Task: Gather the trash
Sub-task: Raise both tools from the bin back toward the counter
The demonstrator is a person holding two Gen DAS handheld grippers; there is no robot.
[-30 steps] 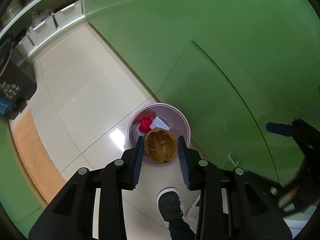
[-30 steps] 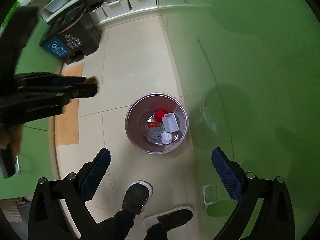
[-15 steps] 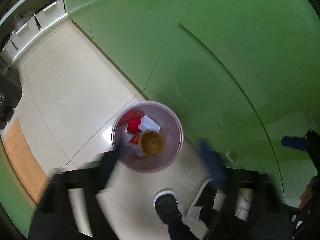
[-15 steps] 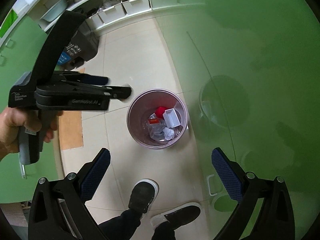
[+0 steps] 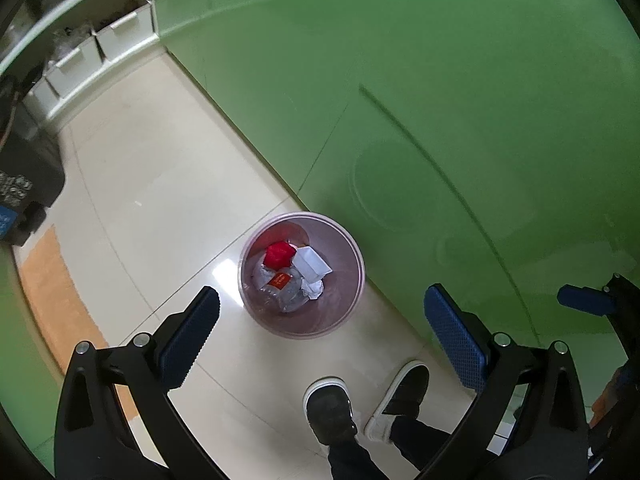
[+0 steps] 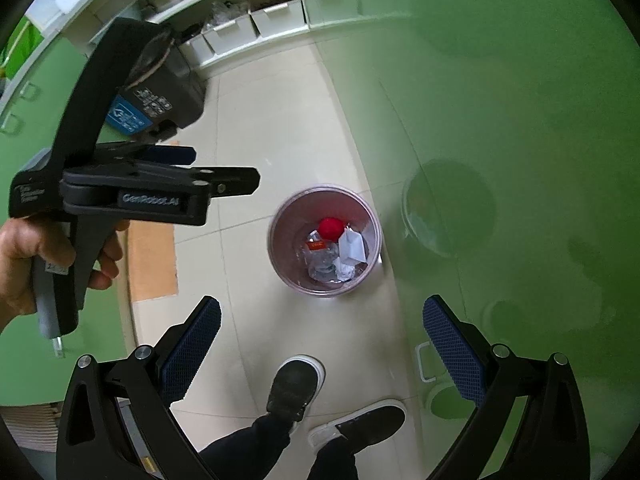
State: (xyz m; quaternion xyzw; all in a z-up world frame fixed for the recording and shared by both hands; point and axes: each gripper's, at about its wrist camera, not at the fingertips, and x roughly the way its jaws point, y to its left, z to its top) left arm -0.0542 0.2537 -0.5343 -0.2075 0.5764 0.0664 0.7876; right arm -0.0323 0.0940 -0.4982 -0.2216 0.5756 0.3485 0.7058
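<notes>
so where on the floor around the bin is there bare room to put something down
Bare tile lies left of the pink bin, stretching to the orange mat and up toward the white drawers. Below the bin it is crowded by the person's shoes. On the right the green wall stands close beside the bin, leaving only a narrow strip.

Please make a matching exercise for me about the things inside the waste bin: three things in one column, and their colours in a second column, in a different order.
Things:
1. crumpled ball
2. small box
3. plastic bottle

Colours:
A. clear, with a red label
B. red
C. white

All three lie inside the waste bin on the floor.

Pairs: 1-B, 2-C, 3-A
</notes>
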